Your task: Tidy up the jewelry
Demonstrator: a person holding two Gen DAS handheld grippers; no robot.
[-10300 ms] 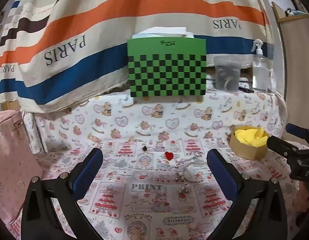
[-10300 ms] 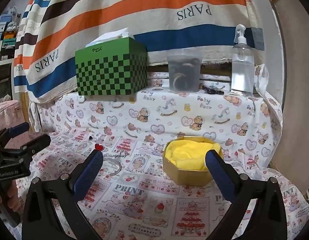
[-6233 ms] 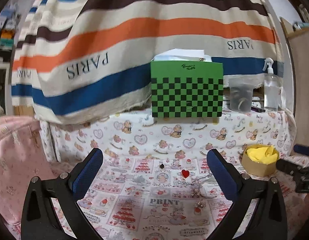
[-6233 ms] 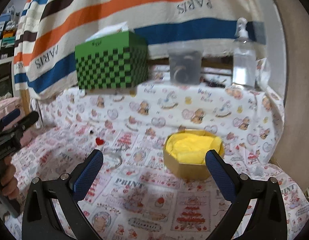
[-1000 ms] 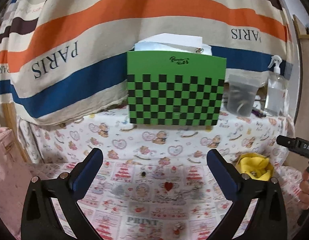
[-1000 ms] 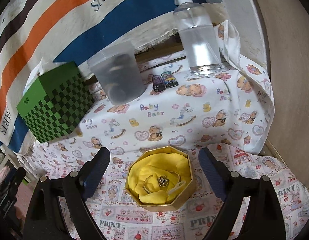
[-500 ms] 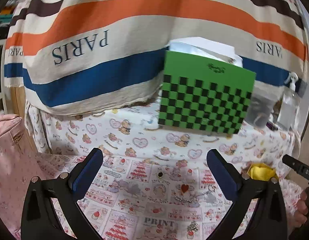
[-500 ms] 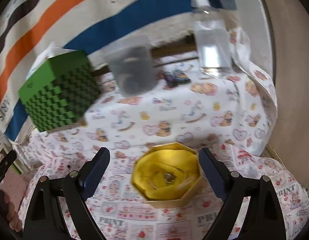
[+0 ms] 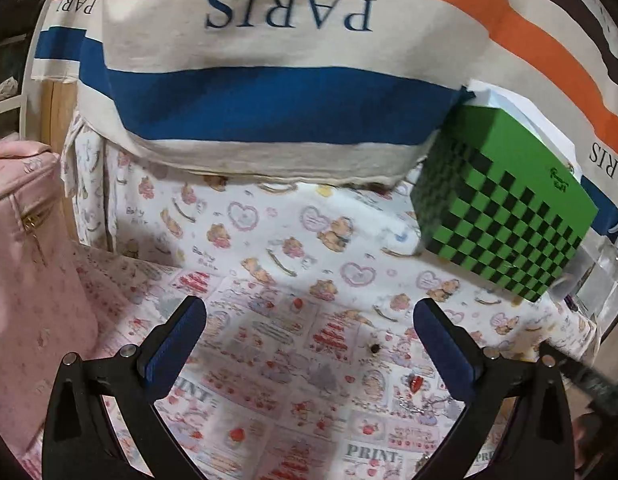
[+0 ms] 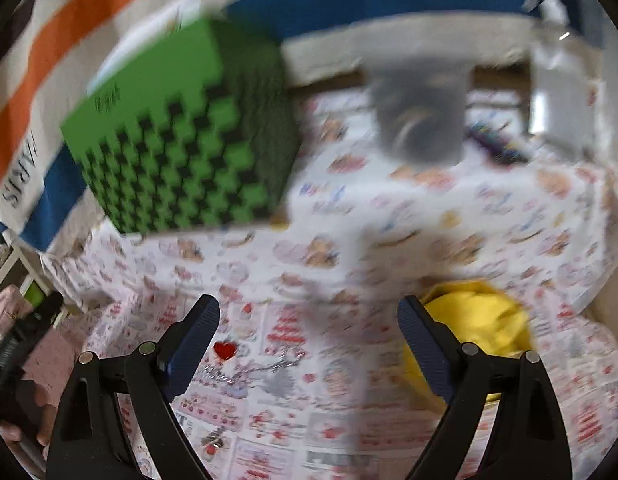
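My left gripper [image 9: 309, 316] is open and empty above the printed cloth. A small dark bead [image 9: 375, 347], a red heart pendant [image 9: 416, 383] and a silver chain [image 9: 409, 404] lie on the cloth to its right. My right gripper [image 10: 307, 316] is open and empty; its view is blurred. The red heart [image 10: 224, 350] and the chain [image 10: 249, 370] lie by its left finger. The gold box with yellow lining [image 10: 477, 320] sits behind its right finger.
A green checkered box stands on the raised ledge [image 9: 505, 208] [image 10: 185, 136]. A grey cup [image 10: 421, 116] and a spray bottle [image 10: 561, 64] stand further right. A pink bag [image 9: 25, 260] is at the left. A striped PARIS cloth [image 9: 269, 80] hangs behind.
The left gripper has swung left and down, so the green box and jewelry shifted right. The right gripper has swung left from the gold box toward the heart and chain, blurring its view.
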